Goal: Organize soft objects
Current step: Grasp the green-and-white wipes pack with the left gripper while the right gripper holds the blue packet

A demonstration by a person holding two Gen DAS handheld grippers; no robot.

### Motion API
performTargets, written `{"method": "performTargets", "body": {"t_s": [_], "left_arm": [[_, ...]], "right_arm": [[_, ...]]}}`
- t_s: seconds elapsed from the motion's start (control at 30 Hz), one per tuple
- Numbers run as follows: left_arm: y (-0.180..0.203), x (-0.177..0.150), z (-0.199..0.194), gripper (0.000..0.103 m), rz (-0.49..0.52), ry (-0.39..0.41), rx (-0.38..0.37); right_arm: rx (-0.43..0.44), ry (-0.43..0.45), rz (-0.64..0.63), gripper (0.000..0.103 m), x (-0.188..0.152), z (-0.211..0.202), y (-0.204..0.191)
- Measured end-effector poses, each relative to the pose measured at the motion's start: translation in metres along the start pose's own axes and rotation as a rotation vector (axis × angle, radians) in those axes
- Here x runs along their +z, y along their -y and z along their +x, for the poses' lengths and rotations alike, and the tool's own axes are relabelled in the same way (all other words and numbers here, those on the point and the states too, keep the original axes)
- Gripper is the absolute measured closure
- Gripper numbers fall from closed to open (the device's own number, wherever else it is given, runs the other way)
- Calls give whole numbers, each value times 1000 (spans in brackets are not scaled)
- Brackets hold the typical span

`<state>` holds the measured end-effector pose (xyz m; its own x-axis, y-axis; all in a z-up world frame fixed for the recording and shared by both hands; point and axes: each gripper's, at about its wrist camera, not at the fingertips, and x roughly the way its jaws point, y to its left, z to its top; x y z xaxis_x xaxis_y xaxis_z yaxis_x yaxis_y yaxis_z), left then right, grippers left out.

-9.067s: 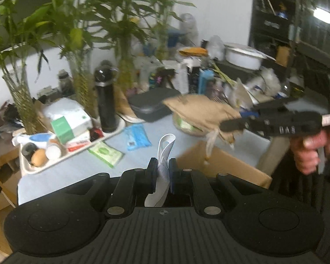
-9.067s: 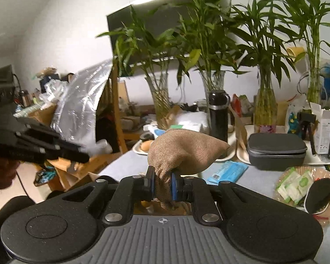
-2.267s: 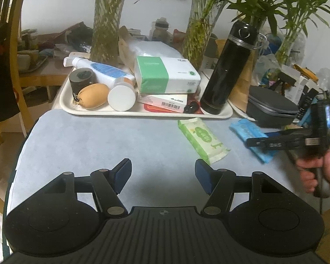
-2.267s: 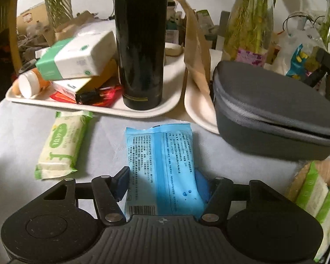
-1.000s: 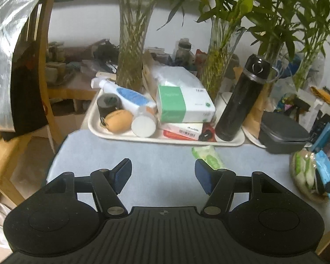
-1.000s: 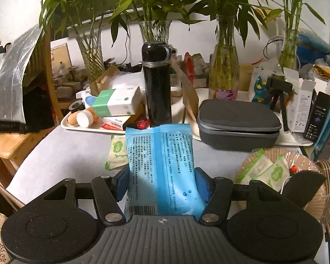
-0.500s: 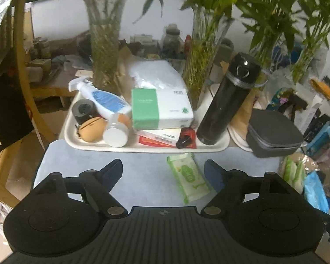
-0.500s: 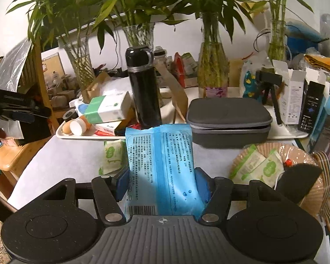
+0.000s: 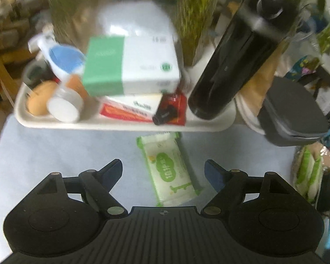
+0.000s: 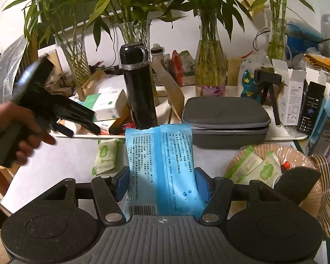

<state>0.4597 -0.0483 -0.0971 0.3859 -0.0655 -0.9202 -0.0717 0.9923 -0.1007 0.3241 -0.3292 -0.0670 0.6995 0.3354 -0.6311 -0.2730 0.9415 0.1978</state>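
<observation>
Holding the left hand-held gripper [image 9: 164, 172] tilted down over the pale blue-grey counter [image 9: 55, 149], we have its jaws spread wide; they have just been opening, and their blue pads touch nothing. A green-and-white soft wipes packet [image 9: 168, 169] lies flat on the counter between and just ahead of the two fingers, apart from both. Its far end sits just beside the front rim of the cream oblong tray [image 9: 121, 125], which carries a green-and-white tissue box [image 9: 129, 69], a tall black flask [image 9: 233, 66] and other small items too blurred to name.

Our right hand-held gripper [image 10: 162, 184] pinches a light blue printed soft wipes pack [image 10: 162, 167] by its lower sides, the pack standing upright between the pads. From this view the green packet shows on the counter to the left of the blue pack. To the right sits a woven round basket [image 10: 305, 154] with two more green-and-white packets inside, near a grey zippered case [image 10: 226, 118].
</observation>
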Motion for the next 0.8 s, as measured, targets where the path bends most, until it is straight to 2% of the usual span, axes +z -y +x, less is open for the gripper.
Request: {"method": "performTargets", "body": {"t_s": [0.13, 0.23, 0.37, 0.4, 0.47, 0.57, 0.8], "left_arm": [[-2, 1, 35, 21, -79, -68, 7], [0, -1, 53, 21, -76, -97, 50], [1, -3, 65, 23, -67, -105, 67], [1, -4, 67, 29, -63, -110, 65], [3, -4, 69, 35, -54, -109, 72], [9, -6, 68, 54, -13, -103, 107], [10, -12, 63, 55, 24, -131, 110]], "right_arm": [[8, -10, -16, 38, 0, 3, -3], [10, -12, -29, 38, 0, 5, -5], [7, -17, -23, 38, 1, 6, -4], [6, -20, -23, 38, 1, 7, -4], [3, -31, -22, 38, 1, 8, -4], [-7, -65, -17, 38, -1, 13, -4], [-60, -162, -35, 38, -8, 25, -5]]}}
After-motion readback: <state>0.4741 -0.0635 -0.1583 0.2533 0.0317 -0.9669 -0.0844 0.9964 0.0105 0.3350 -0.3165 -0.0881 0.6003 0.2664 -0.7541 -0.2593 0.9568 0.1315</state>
